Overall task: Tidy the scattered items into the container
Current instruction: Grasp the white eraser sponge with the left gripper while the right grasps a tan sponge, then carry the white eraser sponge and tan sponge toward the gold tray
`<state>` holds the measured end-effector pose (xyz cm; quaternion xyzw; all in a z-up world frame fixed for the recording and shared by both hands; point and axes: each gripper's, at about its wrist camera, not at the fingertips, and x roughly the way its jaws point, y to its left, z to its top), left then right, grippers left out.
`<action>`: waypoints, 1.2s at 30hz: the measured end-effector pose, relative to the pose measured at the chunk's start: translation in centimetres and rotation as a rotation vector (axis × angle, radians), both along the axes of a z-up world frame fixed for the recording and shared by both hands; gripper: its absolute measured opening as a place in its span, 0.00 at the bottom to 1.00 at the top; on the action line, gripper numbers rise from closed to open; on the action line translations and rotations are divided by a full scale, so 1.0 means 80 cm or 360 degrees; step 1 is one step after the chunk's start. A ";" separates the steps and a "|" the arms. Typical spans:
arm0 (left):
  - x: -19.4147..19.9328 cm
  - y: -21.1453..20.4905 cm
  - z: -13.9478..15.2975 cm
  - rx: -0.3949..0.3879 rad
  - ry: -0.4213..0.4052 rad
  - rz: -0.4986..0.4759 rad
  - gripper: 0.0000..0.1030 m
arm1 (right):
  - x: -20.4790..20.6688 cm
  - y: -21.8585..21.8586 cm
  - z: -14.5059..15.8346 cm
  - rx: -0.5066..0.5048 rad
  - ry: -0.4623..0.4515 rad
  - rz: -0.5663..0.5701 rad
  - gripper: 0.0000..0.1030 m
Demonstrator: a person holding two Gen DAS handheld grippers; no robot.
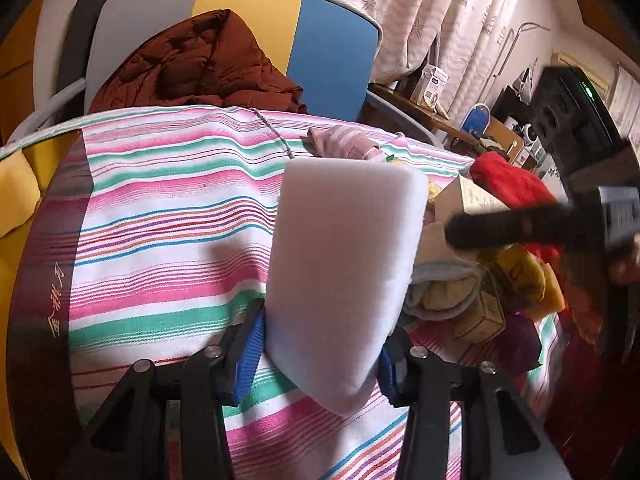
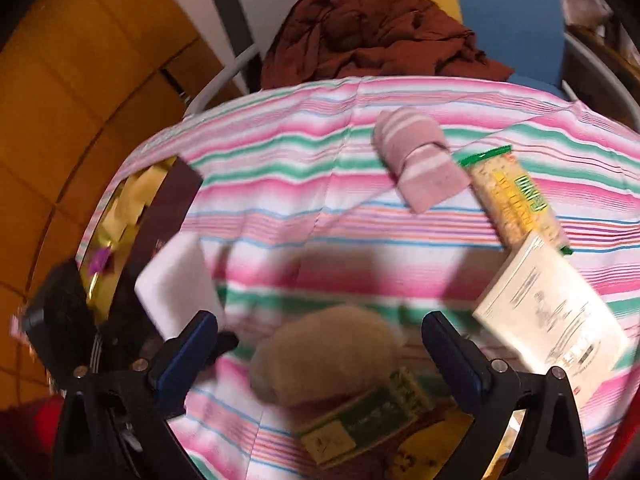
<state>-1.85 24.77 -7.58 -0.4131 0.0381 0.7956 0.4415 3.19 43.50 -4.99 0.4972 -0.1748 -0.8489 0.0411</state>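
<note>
Left gripper (image 1: pixel 320 354) pinched the white sponge (image 1: pixel 348 280) above the striped cloth (image 1: pixel 160 208). Right gripper (image 2: pixel 320 344) fingers were spread, empty, over a beige sock (image 2: pixel 324 354); container (image 2: pixel 120 216) far left.

left gripper (image 1: pixel 320 356): black angular linkage arms, one pair to each side, with round silver screw heads at the joints
left fingers (image 1: pixel 251 354): black, faced with bright blue ribbed pads
right gripper (image 2: pixel 320 344): same black frame, silver screws at the pivots
right fingers (image 2: pixel 186 354): dark blue pads on black backing, blurred
right gripper body, seen from the left wrist view: black block, grey mount, small green light
</note>
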 end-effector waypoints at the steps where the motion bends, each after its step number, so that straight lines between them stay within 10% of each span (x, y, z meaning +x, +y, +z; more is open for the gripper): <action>1: -0.002 0.000 -0.001 0.0005 -0.0008 0.0001 0.47 | 0.003 -0.004 -0.003 0.0038 -0.0011 0.0016 0.96; 7: 0.000 0.004 -0.001 -0.0001 0.0002 -0.0013 0.50 | 0.002 -0.024 -0.018 0.0246 -0.0087 0.0111 0.69; 36: 0.051 -0.010 0.027 -0.0044 0.0207 -0.0054 0.45 | 0.006 0.037 0.004 -0.0037 0.0128 -0.0294 0.68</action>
